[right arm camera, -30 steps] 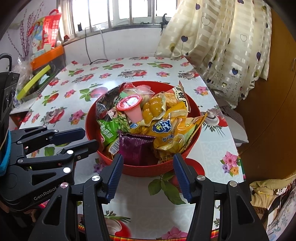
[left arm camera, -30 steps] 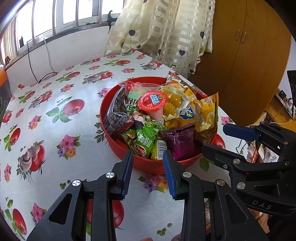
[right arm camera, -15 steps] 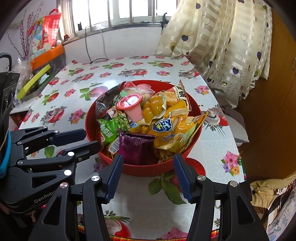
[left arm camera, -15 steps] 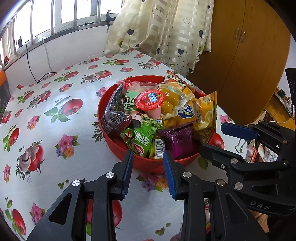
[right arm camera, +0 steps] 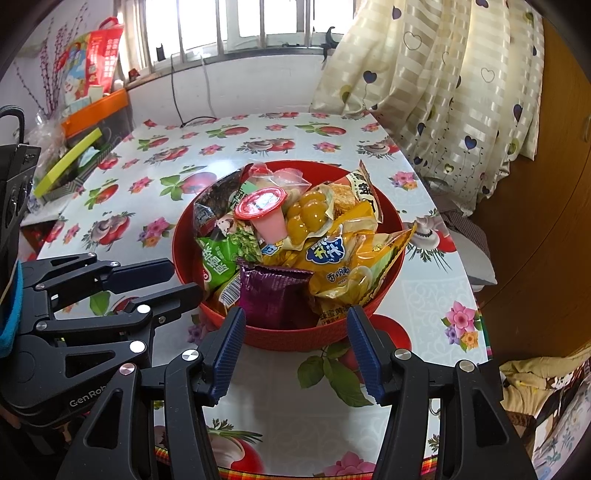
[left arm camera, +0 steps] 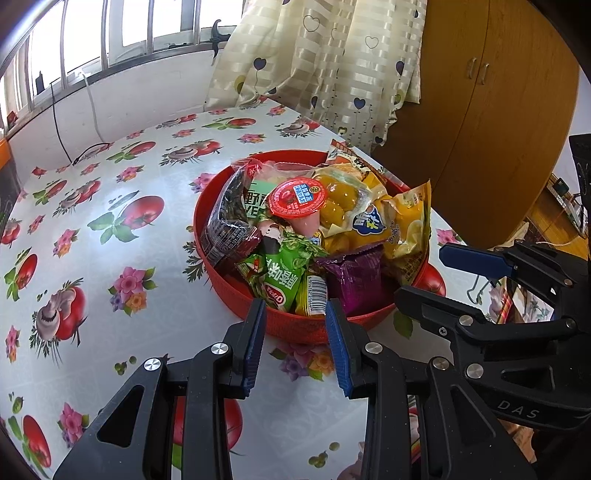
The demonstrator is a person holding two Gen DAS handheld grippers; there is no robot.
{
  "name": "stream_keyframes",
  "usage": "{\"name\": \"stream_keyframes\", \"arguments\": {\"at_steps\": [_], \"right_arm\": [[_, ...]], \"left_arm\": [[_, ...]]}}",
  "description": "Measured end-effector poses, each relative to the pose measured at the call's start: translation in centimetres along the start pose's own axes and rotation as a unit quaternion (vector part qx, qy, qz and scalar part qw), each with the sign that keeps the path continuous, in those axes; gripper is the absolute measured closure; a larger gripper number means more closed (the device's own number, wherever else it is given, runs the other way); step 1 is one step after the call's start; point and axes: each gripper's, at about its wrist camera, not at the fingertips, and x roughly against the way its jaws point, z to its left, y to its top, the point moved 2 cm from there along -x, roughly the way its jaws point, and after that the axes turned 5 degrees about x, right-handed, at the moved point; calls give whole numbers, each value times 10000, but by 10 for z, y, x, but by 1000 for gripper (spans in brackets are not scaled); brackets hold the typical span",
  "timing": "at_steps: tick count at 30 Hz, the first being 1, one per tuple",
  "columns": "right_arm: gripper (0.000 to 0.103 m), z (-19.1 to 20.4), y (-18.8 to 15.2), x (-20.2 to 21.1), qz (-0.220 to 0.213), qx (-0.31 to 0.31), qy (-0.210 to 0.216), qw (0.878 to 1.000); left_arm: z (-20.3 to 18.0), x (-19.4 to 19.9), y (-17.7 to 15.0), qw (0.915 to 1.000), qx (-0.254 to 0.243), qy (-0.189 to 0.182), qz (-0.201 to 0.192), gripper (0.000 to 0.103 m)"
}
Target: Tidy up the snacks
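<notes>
Right wrist view — open right gripper (right arm camera: 295,347) faces heaped red bowl (right arm camera: 389,218).

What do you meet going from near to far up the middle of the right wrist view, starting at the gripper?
right gripper → purple packet → yellow chip bag → pink jelly cup → far rim of the red bowl → flowered tablecloth → window

I see bright daylight from the window (right arm camera: 258,26) blown out white, glare on the table (left arm camera: 122,206), sharp focus, fisheye bending and dark corners.
</notes>
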Motion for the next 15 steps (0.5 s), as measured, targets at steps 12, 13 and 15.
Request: {"name": "stream_keyframes", "arguments": {"at_steps": [12,13,15], "right_arm": [[48,0,0,0,3,-2,-4,10000],[48,-1,0,-1,4,-9,-4,10000],[48,0,0,0,1,-4,-3,10000]], "left_arm": [[-3,0,-1,10000,-4,-10,7,69],[-2,0,0,10000,-2,-11,6,69],[-3,0,0,10000,-7,-8,2,69]]}}
